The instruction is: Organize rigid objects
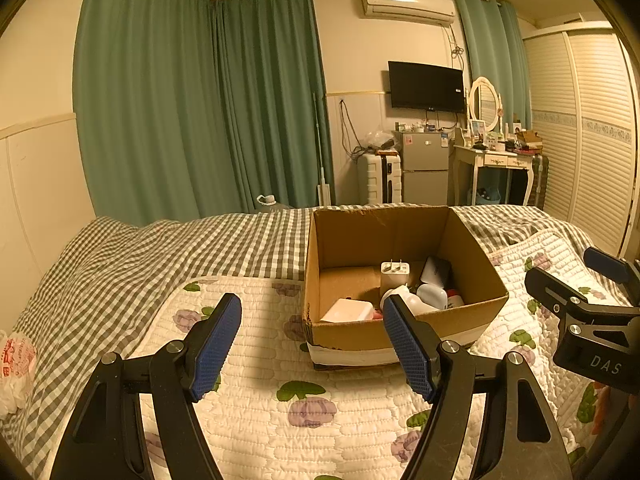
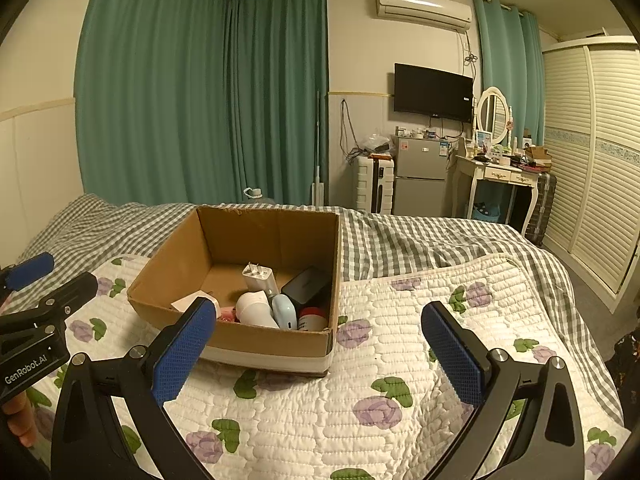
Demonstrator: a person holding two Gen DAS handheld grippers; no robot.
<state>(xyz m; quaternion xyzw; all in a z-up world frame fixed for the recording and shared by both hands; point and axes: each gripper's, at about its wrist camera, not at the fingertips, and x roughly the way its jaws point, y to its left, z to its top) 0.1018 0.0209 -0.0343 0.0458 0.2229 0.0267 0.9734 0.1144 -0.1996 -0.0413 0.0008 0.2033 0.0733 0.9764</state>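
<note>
Cardboard forms the open box [image 1: 404, 276] that stands on the quilted floral cover [image 1: 256, 360] of the bed, slightly right of centre in the left wrist view. The left hand-held gripper [image 1: 310, 346] hangs low over the quilt just short of the box, its blue pads [image 1: 214, 350] spread wide and holding nothing. The rigid objects lie gathered in the near right part of the box: an upright white charger [image 1: 395, 276] with its prongs up, a dark case [image 1: 436, 271] leaning behind it, and white bottles [image 1: 416, 300] against the near wall. No loose object shows on the quilt in this view, so you judge the collecting to be largely done.

In the right wrist view the right hand-held gripper [image 2: 314, 354] is likewise spread and empty, with its left pad in front of the near wall of the box [image 2: 240, 340] and its right pad over bare quilt. A pale blue item [image 2: 285, 312] and a red-capped container [image 2: 313, 318] sit close together in the near right corner. If you tidy the contents, approach from above, close on one item only, and keep the pads clear of the cardboard wall; the box looks light and would likely slide on the soft quilt. Steady it with the other hand-held gripper if it shifts.
</note>
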